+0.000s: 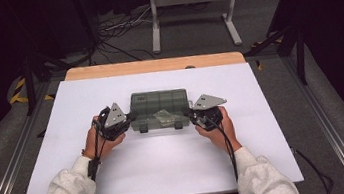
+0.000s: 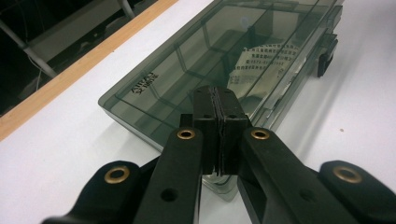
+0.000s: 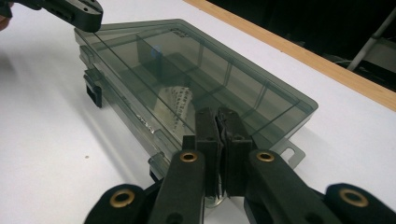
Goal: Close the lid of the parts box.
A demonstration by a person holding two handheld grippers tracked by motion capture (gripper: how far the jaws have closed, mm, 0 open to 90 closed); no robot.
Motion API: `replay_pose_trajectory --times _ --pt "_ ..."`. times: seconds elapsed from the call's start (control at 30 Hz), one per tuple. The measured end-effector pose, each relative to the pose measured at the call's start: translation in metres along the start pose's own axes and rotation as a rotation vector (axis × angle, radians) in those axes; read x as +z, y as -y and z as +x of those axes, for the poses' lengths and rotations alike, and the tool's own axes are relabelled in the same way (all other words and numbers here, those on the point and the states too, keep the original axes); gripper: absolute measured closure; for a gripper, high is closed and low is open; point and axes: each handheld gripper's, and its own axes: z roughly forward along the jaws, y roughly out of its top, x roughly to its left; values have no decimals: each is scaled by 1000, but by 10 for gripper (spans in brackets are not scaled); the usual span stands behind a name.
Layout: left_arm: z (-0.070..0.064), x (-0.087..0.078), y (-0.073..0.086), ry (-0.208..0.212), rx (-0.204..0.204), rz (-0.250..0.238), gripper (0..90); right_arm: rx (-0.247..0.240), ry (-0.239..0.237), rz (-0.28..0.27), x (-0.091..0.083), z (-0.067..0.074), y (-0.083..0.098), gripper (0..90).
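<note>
The left gripper (image 1: 131,116) sits at the left end of the box (image 1: 159,110), its jaws pressed together with nothing between them; in the left gripper view the shut tips (image 2: 218,122) rest over the near corner of the smoked lid (image 2: 205,60). The box lies flat on the white table (image 1: 168,163), between the two grippers, stretching ahead of each. Its lid is down, and the front latches (image 1: 177,125) appear still fastened, though that is hard to tell. A printed slip (image 3: 180,103) lies inside one compartment. The right gripper (image 1: 188,111) mirrors the left at the right end, jaws likewise closed on nothing, tips over the corner. Judging from this, the work is at its very start: both grippers are placed, nothing is gripped, and opening the box remains to be done.
</note>
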Motion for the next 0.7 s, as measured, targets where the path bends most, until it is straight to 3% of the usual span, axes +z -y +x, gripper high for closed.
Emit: replay_pose_trajectory --times 0.37,0.7 --pt "1 -4 0 8 -4 -35 777 10 -7 -8 1 0 0 752" --pt "1 -4 -1 -9 -6 -45 601 26 -11 -20 2 1 0 542"
